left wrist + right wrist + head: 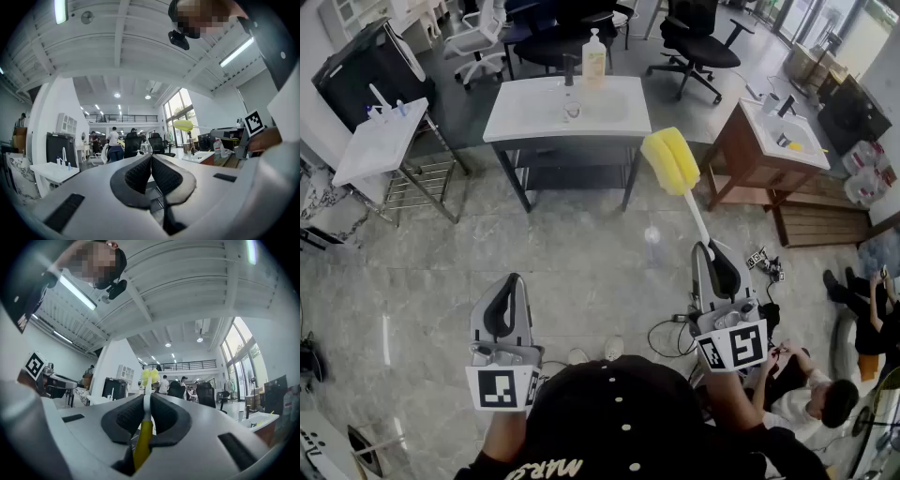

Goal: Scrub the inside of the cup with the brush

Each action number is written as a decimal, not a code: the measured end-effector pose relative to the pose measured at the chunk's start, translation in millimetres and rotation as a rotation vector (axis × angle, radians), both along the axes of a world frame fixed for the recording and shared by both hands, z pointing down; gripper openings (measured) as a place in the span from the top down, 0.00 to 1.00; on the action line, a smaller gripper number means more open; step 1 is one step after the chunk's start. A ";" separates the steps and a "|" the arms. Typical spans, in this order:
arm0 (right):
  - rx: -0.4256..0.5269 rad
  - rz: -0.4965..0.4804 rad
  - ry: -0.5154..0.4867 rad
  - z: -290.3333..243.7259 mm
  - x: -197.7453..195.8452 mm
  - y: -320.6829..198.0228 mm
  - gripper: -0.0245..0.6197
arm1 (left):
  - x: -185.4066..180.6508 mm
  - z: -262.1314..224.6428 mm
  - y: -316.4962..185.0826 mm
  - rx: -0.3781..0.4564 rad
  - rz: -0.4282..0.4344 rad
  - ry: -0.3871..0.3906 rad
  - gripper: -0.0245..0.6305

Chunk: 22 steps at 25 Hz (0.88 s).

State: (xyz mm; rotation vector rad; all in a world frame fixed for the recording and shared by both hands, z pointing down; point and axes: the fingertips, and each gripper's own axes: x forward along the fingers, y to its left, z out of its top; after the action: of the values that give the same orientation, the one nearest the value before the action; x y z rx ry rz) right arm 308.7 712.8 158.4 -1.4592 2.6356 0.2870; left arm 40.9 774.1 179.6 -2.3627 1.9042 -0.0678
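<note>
Ahead, the right claw [710, 253] grips the yellow brush [671, 159], head pointing toward the far white sink desk [525, 117] bearing a soap bottle [594, 58]; the left claw [514, 281] is closed, empty.

brush [672, 160] | look: yellow sponge head, thin white stem, yellow grip end | state: stem clamped between the jaws of the right gripper [706, 248] | pose: slants forward and slightly upward, head in the air, touching nothing
</note>
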 end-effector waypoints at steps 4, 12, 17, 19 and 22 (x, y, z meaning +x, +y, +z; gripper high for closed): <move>-0.007 -0.011 0.004 3.1 3.1 -5.5 0.89 | 6.8 4.0 -5.7 -0.009 0.001 -0.002 0.92; -0.011 -0.043 -0.032 5.5 18.9 -21.0 0.89 | 26.3 6.1 -18.6 -0.021 -0.018 -0.011 0.92; -0.020 -0.079 -0.031 15.0 25.6 -30.1 0.89 | 38.3 6.4 -22.0 -0.006 -0.051 -0.012 0.92; -0.024 -0.085 -0.034 17.3 28.2 -35.3 0.89 | 42.0 7.6 -22.9 -0.007 -0.060 -0.016 0.92; -0.033 -0.088 -0.041 19.5 31.4 -43.5 0.89 | 43.1 9.9 -25.1 -0.011 -0.072 -0.026 0.92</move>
State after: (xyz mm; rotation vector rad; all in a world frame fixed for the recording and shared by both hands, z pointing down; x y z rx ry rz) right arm 340.1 669.3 177.9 -1.3384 2.6753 0.2043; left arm 84.0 749.0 189.4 -2.2886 1.9820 -0.1142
